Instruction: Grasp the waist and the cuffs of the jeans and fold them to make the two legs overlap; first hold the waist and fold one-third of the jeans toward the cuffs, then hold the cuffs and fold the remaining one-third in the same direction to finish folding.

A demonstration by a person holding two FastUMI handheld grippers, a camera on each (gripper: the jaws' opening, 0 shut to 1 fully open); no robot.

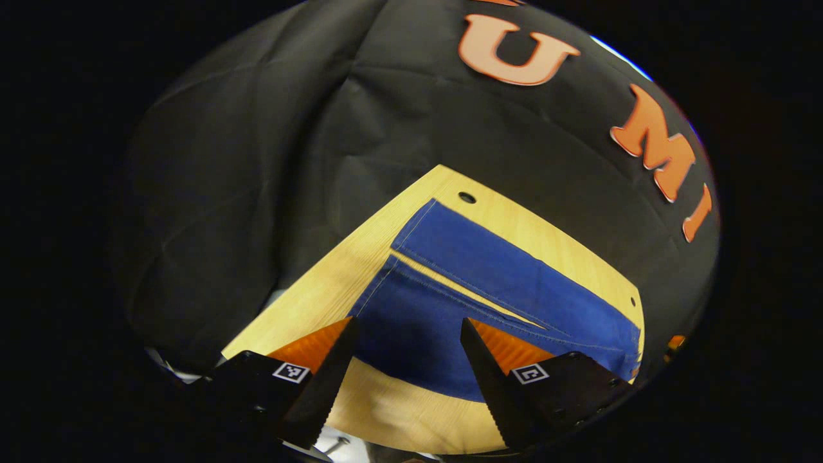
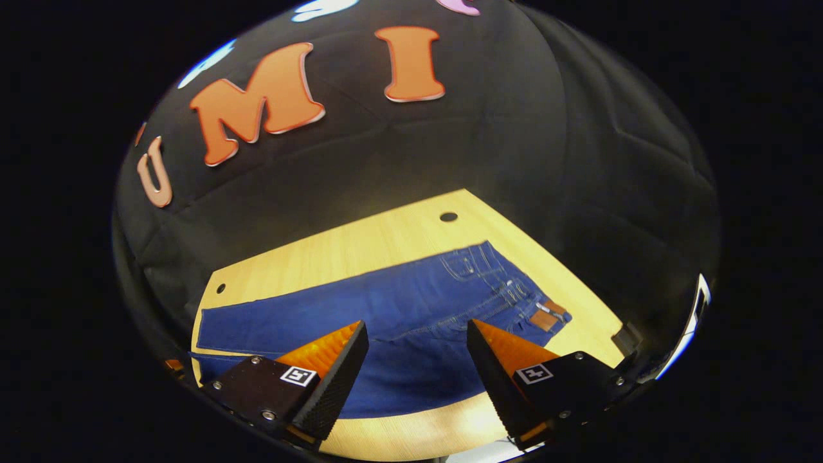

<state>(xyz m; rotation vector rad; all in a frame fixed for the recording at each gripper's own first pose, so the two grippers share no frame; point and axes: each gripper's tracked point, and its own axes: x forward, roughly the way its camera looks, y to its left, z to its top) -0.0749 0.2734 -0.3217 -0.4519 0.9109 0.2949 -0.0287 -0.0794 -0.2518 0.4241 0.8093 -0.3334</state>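
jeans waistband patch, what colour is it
Brown, like tan leather, on the blue jeans at the waistband patch; it shows best in the right gripper view.

Left gripper [image 1: 407, 334] fingers apart; right gripper [image 2: 416, 337] likewise.

- Left gripper view: raised above the near edge of the counter [image 1: 566, 244], looking down and forward over the cuff end of the jeans [image 1: 488, 283].
- Right gripper view: similarly raised, looking down over the waist end.
- Shared: the jeans' mid-section, the counter and the booth wall behind.
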